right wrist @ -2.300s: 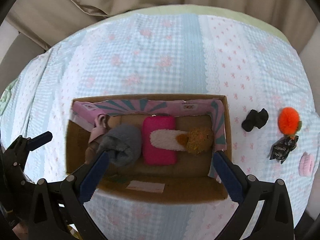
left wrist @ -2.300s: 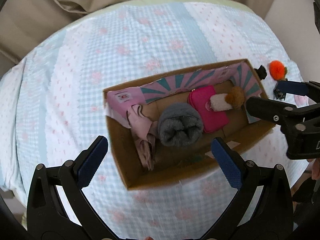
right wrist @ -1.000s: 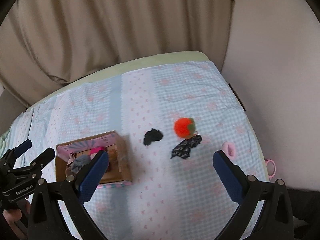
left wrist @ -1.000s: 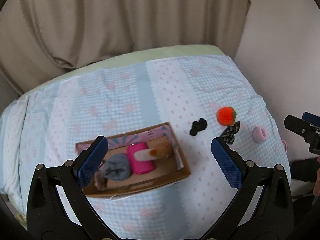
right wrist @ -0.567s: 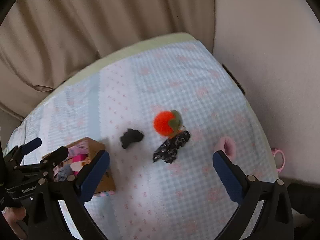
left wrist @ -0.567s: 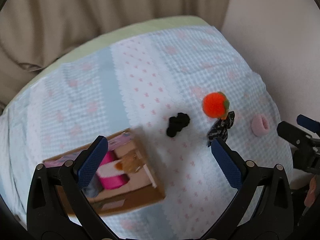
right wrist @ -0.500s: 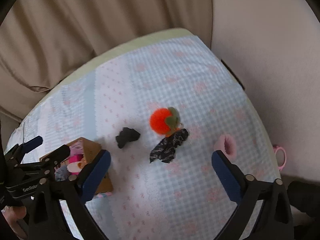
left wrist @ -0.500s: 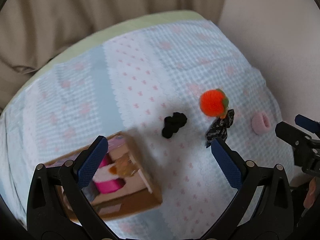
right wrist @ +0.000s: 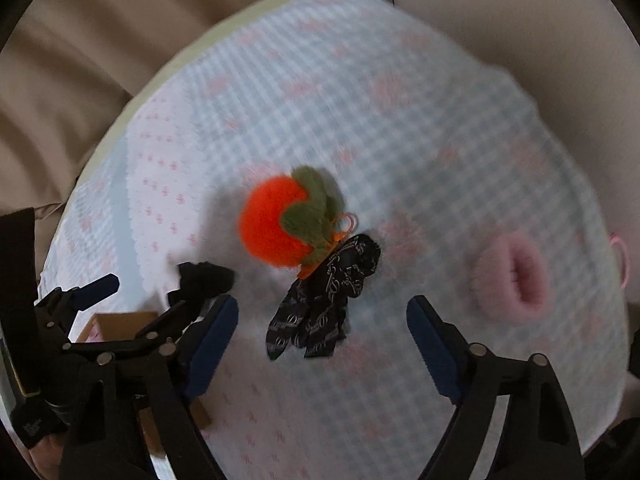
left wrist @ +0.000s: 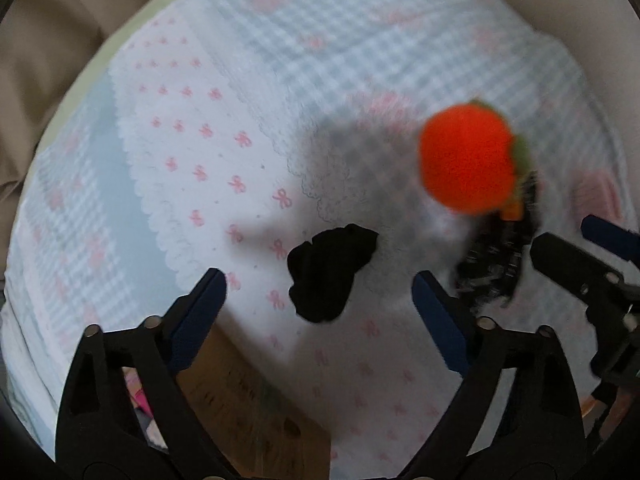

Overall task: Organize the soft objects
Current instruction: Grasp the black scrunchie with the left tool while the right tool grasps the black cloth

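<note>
A small black soft bundle lies on the patterned cloth between the open fingers of my left gripper; it also shows in the right wrist view. An orange plush fruit with green leaves lies just beyond a black patterned scrunchie, which sits between the open fingers of my right gripper. A pink fluffy scrunchie lies to the right. Both grippers are empty.
The cardboard box with soft items is at the lower left, partly hidden by my left gripper. The bed cloth ends at beige curtains behind and a beige wall at right. A pink ring hangs past the right edge.
Both grippers have moved down and right from the box toward the loose items. The black bundle now sits between the left fingers and the black scrunchie between the right fingers.
</note>
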Motion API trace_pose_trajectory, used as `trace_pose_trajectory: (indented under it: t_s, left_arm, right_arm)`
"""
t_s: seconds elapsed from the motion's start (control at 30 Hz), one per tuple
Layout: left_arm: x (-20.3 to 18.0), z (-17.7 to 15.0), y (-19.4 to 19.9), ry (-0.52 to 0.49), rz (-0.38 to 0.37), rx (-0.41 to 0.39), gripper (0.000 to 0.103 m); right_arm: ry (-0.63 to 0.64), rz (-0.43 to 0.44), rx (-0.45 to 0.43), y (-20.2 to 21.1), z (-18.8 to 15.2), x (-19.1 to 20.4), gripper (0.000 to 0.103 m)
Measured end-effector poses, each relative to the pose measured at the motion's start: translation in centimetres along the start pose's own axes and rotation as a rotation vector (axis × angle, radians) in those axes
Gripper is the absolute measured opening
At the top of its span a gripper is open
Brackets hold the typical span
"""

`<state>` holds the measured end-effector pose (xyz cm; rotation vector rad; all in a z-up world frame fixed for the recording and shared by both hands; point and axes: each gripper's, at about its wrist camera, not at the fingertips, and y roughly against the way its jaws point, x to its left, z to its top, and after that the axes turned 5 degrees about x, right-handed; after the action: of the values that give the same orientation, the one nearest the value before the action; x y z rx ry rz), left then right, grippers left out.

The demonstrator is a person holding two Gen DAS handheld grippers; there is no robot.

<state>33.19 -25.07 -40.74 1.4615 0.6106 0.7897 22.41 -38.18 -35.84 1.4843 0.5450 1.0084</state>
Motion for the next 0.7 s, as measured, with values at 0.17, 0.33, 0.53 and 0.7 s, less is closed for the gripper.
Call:
trace_pose_trajectory:
  t_s: [0.17, 0.33, 0.53, 0.7]
  left_arm:
    - [0.1, 0.6, -3.0, -0.007, 0.005, 0.046, 0.083]
    - [0.1, 0.7, -4.6, 0.007, -0.016, 0.074, 0.072]
    - [-0.3, 0.8, -5.3, 0.011, -0.042, 0.068, 0.048]
    - [-1.6, 0.9, -5.2, -0.014, -0.048, 0.059, 0.026]
  right_arm:
    - [-0.036, 0.007, 0.040, -3.8, 0.1, -0.3, 0.075]
    - [-0.069, 0.001, 0.062, -5.8, -0.1, -0.7, 0.065]
    - [-0.050, -0.007, 0.066, -6.7, 0.0, -0.6, 0.040]
    - [-0.027, 0.007, 0.073, -6.8, 0.3, -0.5, 0.031]
